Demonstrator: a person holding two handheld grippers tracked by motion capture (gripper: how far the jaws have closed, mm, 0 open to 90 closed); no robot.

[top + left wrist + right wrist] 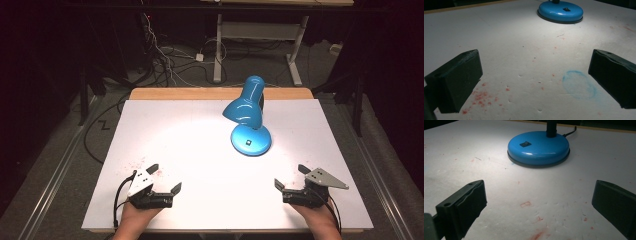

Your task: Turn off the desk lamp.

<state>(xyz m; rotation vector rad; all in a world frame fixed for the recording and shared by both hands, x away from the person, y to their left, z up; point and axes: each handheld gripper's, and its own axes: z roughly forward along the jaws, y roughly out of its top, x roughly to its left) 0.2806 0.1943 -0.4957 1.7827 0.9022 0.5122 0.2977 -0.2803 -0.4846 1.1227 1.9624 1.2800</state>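
Left hand-held gripper (164,178) and right hand-held gripper (291,176) spread wide, empty, blue lamp (248,116) well ahead, nearer the right.

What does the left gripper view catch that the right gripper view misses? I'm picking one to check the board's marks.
Left gripper view: a faint blue ring stain on the white board and a cluster of red specks by one jaw. Right gripper view: the lamp's black neck, its cord and a small red outlined mark. Both share the lamp's blue base with its black switch, scattered red flecks, and two black jaws spread wide with nothing between them.
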